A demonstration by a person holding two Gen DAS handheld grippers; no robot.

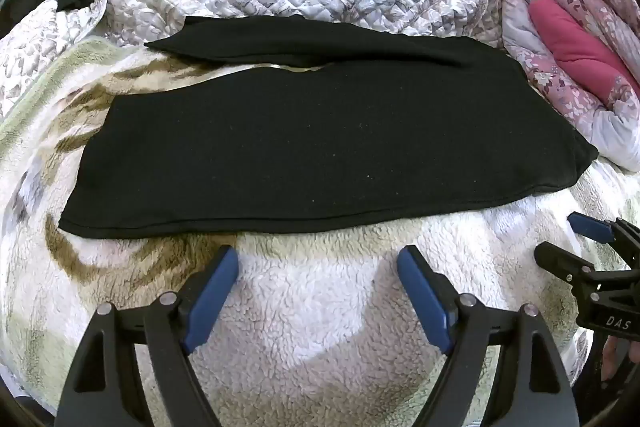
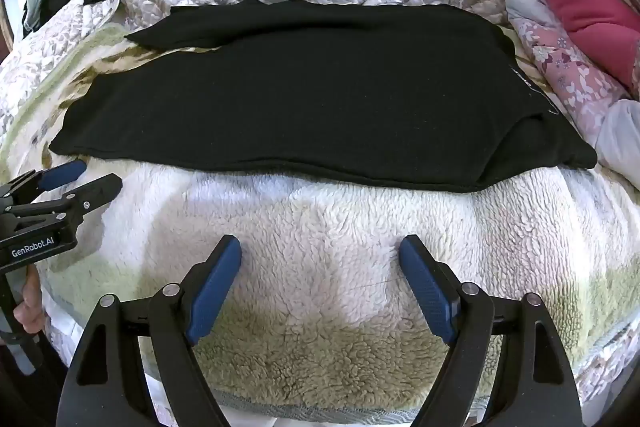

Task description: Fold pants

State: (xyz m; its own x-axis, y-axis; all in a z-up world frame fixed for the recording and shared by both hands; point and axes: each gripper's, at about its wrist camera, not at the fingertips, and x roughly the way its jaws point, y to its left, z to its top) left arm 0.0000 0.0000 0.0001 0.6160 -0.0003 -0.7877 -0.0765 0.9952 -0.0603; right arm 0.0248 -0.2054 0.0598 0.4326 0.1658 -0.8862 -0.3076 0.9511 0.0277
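The black knit pants (image 1: 304,147) lie flat and lengthwise across a fleecy cream-and-tan blanket (image 1: 312,315) on the bed, legs toward the left and waist toward the right beside a pink floral quilt (image 1: 576,39). The left gripper (image 1: 318,269) and the right gripper (image 2: 320,263) both hover over the blanket just short of the pants' near edge. Each has its blue-padded fingers (image 2: 216,283) spread wide, holding nothing.

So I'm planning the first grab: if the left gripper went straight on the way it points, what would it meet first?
Probably the near edge of the pants. The open left gripper has only bare fleece blanket ahead before that hem, though its height above the blanket is unclear.
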